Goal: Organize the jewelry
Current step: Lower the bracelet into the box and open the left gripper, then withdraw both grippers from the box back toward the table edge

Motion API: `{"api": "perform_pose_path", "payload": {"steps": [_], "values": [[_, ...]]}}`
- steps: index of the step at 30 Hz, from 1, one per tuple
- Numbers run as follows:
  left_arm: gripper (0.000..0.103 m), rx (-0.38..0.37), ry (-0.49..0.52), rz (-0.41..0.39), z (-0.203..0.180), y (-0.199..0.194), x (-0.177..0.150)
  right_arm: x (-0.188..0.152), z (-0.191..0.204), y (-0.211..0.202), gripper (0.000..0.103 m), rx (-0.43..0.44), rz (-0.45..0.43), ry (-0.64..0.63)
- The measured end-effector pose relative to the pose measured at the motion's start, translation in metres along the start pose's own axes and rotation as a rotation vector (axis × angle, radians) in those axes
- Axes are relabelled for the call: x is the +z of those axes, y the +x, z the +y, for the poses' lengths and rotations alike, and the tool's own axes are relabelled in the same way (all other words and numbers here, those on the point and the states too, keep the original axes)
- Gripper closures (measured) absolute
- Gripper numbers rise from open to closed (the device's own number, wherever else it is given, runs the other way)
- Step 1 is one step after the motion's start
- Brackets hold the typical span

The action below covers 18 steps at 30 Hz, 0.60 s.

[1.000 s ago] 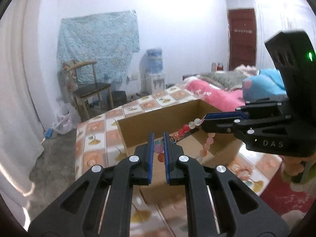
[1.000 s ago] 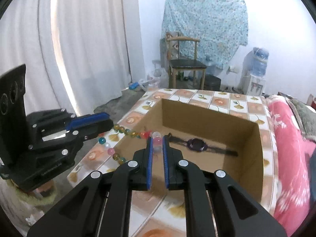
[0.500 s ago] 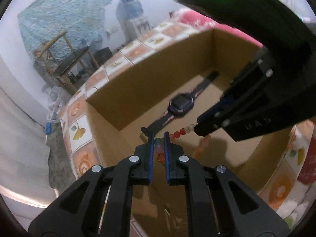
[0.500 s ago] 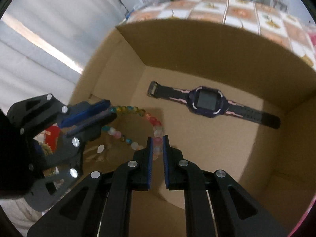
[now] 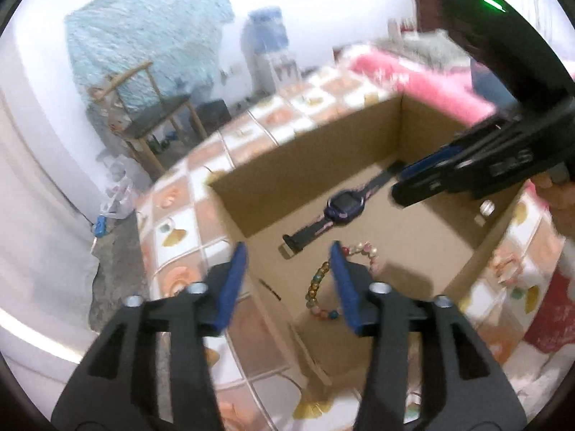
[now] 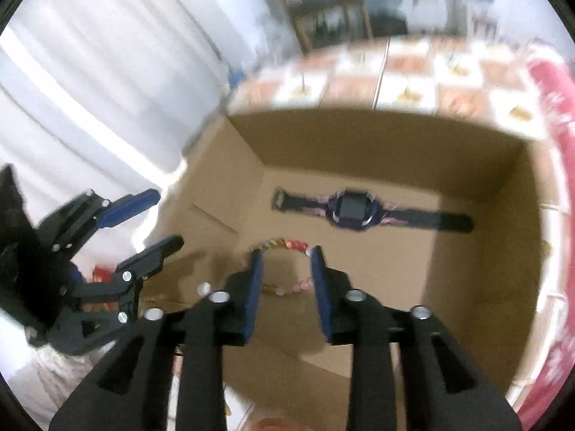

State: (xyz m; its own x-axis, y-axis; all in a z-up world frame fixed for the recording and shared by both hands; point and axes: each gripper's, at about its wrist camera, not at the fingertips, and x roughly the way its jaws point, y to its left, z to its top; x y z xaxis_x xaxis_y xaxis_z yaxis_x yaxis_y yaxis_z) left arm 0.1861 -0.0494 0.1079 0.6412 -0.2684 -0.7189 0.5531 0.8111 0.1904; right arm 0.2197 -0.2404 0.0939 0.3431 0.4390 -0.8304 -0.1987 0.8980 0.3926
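Placement appears complete for two items. The beaded bracelet (image 5: 325, 289) lies loose on the floor of the cardboard box (image 5: 309, 151), with the watch (image 5: 343, 206) at its twelve o'clock, apart from it. The left gripper (image 5: 289, 280) and right gripper (image 6: 285, 276) have just been opening; both stand spread with nothing pinched. Remaining items: none visible. Beads are round, glossy and multicoloured; the watch strap is a flat dark band; the box walls are matt brown.

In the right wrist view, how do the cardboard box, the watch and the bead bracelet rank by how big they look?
1. cardboard box, by far the largest.
2. watch.
3. bead bracelet, partly hidden behind the gripper fingers, so its rank below the watch is unsure.
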Motion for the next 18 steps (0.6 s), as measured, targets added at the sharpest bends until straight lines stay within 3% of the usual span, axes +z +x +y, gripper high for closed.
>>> {"api": "perform_pose_path", "payload": {"steps": [4,5,7,9,12,18], "values": [[0.022,-0.027,-0.127,-0.078,0.011,-0.047,-0.028,-0.053,0.016,-0.062,0.054,0.009,-0.228,-0.004],[0.020,-0.031,-0.150,-0.079,0.010,-0.054,-0.038,-0.064,0.017,-0.067,0.048,0.013,-0.252,-0.005],[0.017,-0.036,-0.186,-0.062,0.007,-0.059,-0.056,-0.097,0.020,-0.072,0.046,0.015,-0.290,0.010],[0.014,-0.025,-0.210,-0.025,-0.002,-0.056,-0.078,-0.116,0.017,-0.063,0.044,0.013,-0.269,0.028],[0.014,-0.036,-0.258,0.075,-0.024,-0.034,-0.113,-0.151,0.018,-0.037,0.044,-0.010,-0.158,0.051],[0.014,0.044,-0.313,0.216,-0.045,0.008,-0.161,-0.191,0.025,0.009,0.044,-0.119,-0.030,0.009]]}}
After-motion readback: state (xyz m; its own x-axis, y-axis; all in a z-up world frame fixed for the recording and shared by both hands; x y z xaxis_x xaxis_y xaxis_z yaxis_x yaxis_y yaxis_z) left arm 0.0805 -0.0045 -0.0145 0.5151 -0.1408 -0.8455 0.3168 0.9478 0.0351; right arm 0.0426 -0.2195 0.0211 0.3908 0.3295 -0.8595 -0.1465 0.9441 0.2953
